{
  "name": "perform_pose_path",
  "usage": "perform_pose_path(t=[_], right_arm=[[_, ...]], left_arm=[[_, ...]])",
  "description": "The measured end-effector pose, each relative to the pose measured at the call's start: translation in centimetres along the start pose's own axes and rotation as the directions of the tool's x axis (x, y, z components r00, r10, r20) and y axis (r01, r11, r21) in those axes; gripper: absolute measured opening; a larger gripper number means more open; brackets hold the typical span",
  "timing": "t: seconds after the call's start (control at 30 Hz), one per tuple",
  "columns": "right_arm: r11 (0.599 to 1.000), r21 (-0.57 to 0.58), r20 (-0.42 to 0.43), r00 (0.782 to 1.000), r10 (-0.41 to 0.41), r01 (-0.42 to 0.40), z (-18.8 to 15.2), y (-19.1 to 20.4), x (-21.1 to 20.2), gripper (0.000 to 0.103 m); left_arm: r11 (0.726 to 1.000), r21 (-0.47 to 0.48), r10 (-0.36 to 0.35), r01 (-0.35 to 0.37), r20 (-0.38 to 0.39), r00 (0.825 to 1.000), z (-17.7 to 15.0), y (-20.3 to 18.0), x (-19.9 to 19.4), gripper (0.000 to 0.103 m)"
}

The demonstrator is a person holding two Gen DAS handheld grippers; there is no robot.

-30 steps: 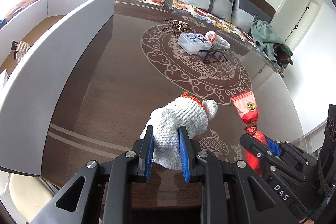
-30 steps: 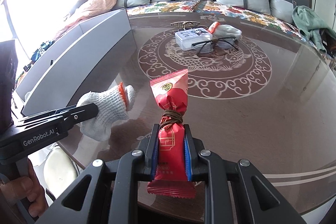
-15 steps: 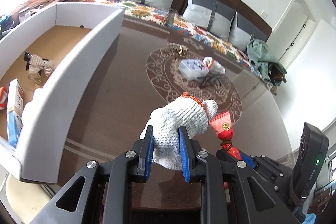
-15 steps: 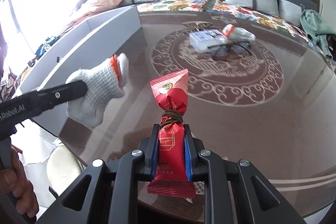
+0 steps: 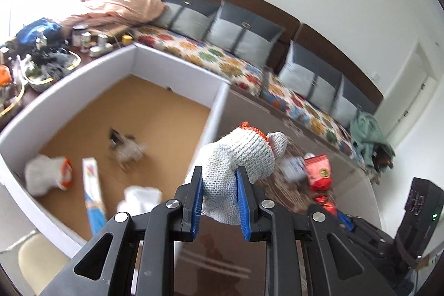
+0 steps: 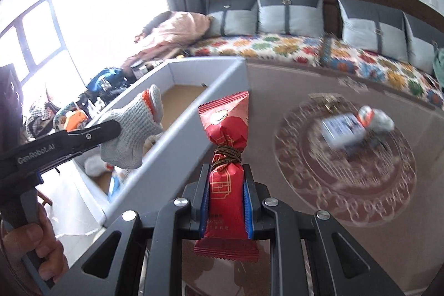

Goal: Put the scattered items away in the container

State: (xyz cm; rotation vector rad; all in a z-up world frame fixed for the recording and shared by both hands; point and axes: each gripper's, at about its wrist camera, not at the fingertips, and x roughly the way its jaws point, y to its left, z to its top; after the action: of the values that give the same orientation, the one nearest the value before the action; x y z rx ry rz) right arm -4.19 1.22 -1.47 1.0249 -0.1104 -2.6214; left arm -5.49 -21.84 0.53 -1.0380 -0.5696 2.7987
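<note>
My left gripper [image 5: 219,199] is shut on a white knit glove with an orange cuff [image 5: 238,157], held above the near wall of the white cardboard box [image 5: 177,65]. The glove also shows in the right wrist view [image 6: 130,129], over the box's wall [image 6: 194,115]. My right gripper [image 6: 226,201] is shut on a red snack packet tied with brown cord [image 6: 226,157], held above the table right of the box. The packet shows in the left wrist view [image 5: 319,174].
The box holds another glove [image 5: 47,176], a blue and white packet [image 5: 93,196], a small dark-and-grey item [image 5: 126,149] and a white item [image 5: 141,196]. On the brown patterned table [image 6: 347,185] lie a clear case [image 6: 341,129] and a glove [image 6: 377,118]. A sofa stands behind.
Both grippers have risen and swung left toward the box with their loads. The glove now hangs over the box's near wall, and the box's inside has come into view.
</note>
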Motion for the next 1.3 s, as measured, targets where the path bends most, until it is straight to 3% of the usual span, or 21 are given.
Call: perform_pose_path(t=[0.17,0.33,0.4,0.57,0.67,0.7,0.77,0.8,1.0,1.3], right_arm=[[0.994,-0.065,0.025,0.996,0.088,-0.086,6.2,4.5,4.2,0.020],[0.980,-0.068,-0.037,0.982,0.184,-0.186,10.4,8.5,10.9,0.020],[0.974,-0.057,-0.094,0.972,0.214,-0.220,11.1,9.7,14.3,0.020],[0.971,-0.020,-0.196,0.954,0.228,-0.236,10.7,11.0,20.6,0.024],[0.973,0.022,-0.268,0.936,0.226,-0.229,10.1,10.9,23.4,0.028],[0.973,0.036,-0.279,0.933,0.228,-0.227,10.1,10.7,23.9,0.032],[0.973,0.065,-0.274,0.933,0.232,-0.223,10.2,10.2,24.0,0.044],[0.972,0.076,-0.271,0.934,0.235,-0.223,10.4,10.0,23.9,0.046],[0.961,0.126,-0.233,0.935,0.268,-0.244,11.0,9.2,21.8,0.046],[0.923,0.238,-0.115,0.934,0.337,-0.304,7.3,6.4,15.3,0.046]], left_arm=[[0.994,-0.064,0.097,-0.094,0.038,0.995,5.6,5.3,2.2,0.022],[0.980,-0.123,0.155,-0.157,-0.027,0.987,8.2,10.6,6.4,0.022],[0.973,-0.151,0.164,-0.175,-0.079,0.983,8.4,12.5,8.6,0.022],[0.962,-0.116,0.227,-0.247,-0.160,0.961,8.9,14.8,11.7,0.024],[0.957,-0.112,0.237,-0.268,-0.230,0.944,8.9,16.0,13.1,0.035],[0.954,-0.109,0.247,-0.278,-0.237,0.940,8.8,16.1,13.2,0.043],[0.950,-0.108,0.264,-0.293,-0.227,0.938,8.7,16.4,12.9,0.051],[0.949,-0.113,0.265,-0.295,-0.220,0.939,8.7,16.5,12.6,0.053],[0.955,-0.135,0.233,-0.263,-0.204,0.951,7.6,16.1,10.8,0.057],[0.975,-0.109,0.172,-0.194,-0.184,0.968,4.9,12.3,7.5,0.057]])
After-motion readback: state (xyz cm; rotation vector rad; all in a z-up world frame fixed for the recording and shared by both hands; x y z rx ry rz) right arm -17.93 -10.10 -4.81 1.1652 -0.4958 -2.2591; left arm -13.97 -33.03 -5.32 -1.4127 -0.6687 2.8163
